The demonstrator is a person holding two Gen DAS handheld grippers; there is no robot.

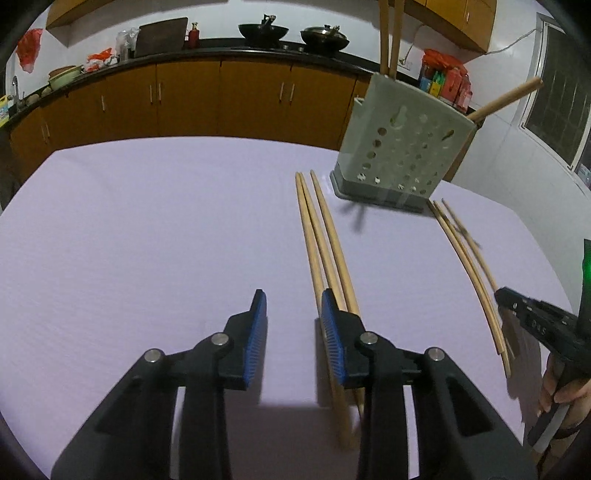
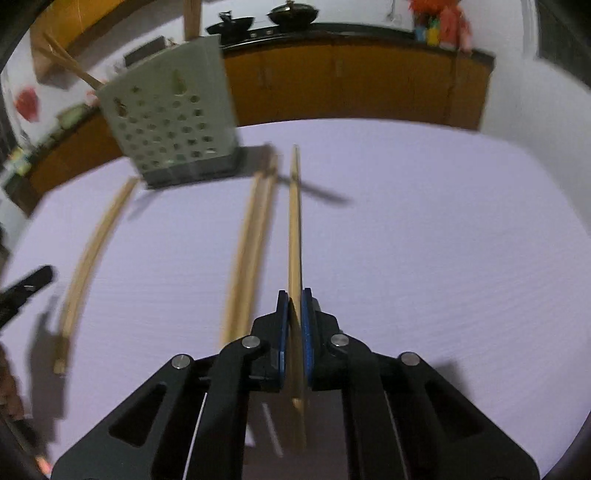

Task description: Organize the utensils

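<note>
A grey perforated utensil holder (image 1: 399,147) stands at the back of the pale table (image 1: 147,229), with a few wooden chopsticks upright in it; it also shows in the right wrist view (image 2: 173,122). My left gripper (image 1: 293,314) is open and empty, just left of three loose chopsticks (image 1: 325,236) lying on the table. More chopsticks (image 1: 469,258) lie to the right. My right gripper (image 2: 294,310) is shut on one chopstick (image 2: 294,221), which points forward above the table. Two loose chopsticks (image 2: 251,251) lie left of it, and another group (image 2: 92,251) lies farther left.
Orange cabinets (image 1: 221,99) with a dark counter run behind the table, with two woks (image 1: 291,33) and packets on top. A window (image 1: 561,96) is at the right. The right gripper's body (image 1: 535,325) shows at the right edge of the left wrist view.
</note>
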